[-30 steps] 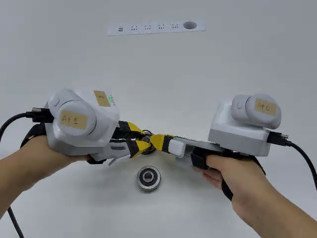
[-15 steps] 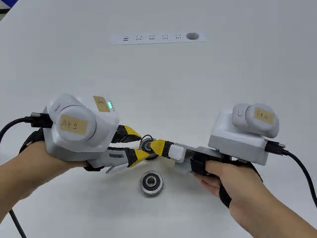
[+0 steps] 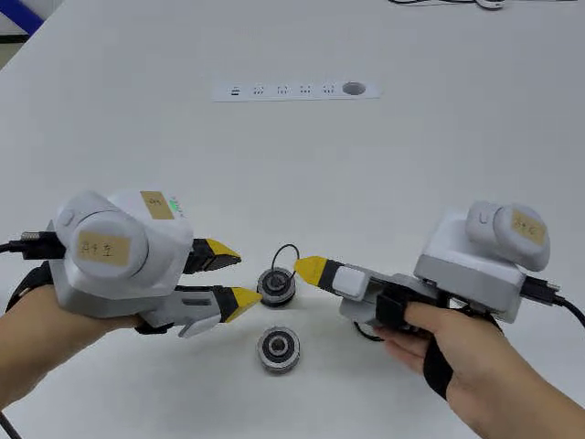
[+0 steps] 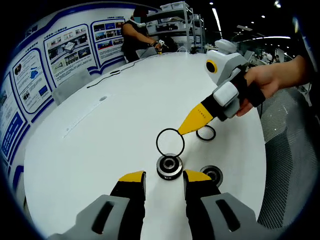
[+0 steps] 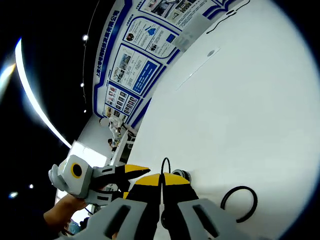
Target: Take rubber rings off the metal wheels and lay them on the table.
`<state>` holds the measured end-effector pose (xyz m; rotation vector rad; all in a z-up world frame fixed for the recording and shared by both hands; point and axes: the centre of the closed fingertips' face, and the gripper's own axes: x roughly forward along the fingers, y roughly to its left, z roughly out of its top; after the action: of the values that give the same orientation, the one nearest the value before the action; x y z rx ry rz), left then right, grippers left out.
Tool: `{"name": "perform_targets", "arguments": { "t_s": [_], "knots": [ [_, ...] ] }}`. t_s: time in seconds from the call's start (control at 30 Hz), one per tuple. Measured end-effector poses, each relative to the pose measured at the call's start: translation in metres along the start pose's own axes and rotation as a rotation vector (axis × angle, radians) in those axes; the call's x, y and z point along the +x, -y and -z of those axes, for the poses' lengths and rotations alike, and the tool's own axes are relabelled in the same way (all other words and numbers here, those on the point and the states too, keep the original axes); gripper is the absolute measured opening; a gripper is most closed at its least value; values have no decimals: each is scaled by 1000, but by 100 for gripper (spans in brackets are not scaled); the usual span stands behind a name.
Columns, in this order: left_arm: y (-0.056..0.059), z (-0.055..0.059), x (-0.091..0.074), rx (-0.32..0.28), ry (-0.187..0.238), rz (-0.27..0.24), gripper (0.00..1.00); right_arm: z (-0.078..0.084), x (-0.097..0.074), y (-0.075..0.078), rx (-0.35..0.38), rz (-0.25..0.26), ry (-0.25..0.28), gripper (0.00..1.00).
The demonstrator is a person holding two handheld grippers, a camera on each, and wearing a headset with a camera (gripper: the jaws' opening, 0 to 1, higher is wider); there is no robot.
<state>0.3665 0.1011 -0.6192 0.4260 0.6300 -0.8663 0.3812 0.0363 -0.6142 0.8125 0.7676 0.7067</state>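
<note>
A metal wheel point(image 3: 276, 287) sits on the white table point(image 3: 384, 174) between the two grippers. My left gripper point(image 3: 234, 274) is open, its yellow tips just left of that wheel point(image 4: 170, 166) and apart from it. A thin black rubber ring point(image 3: 287, 248) stands above the wheel, with my right gripper point(image 3: 311, 268) shut on its edge. Whether the ring point(image 4: 170, 131) has come free of the wheel I cannot tell. Closer to me a second wheel point(image 3: 277, 348) lies flat. Another loose ring point(image 5: 239, 202) lies on the table under the right gripper point(image 5: 160, 181).
A white power strip point(image 3: 294, 90) lies at the far side of the table. The cables of both grippers trail off toward me. A person point(image 4: 140, 25) stands at a bench beyond the table's far end.
My left gripper has opened, let go of the wheel and drawn back to the left. The wheel now sits on the table, and the right gripper still pinches the ring.
</note>
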Motion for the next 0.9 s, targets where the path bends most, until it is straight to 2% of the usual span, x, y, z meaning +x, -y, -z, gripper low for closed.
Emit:
{"name": "perform_targets", "arguments": {
  "t_s": [0.23, 0.4, 0.57, 0.77, 0.9],
  "knots": [
    [1, -3, -4, -8, 15, -15, 38, -7, -25, 23, 36, 54, 46, 2],
    [-1, -6, -10, -37, 50, -30, 39, -7, -41, 39, 73, 92, 71, 2],
    [-2, -5, -11, -49, 63, -36, 40, 2, -53, 49, 107, 117, 74, 2],
    [-1, -5, -11, -54, 72, -38, 41, 16, -61, 57, 131, 144, 63, 2],
    [1, -6, -11, -51, 74, -33, 41, 19, -64, 65, 149, 174, 68, 2]
  ]
}}
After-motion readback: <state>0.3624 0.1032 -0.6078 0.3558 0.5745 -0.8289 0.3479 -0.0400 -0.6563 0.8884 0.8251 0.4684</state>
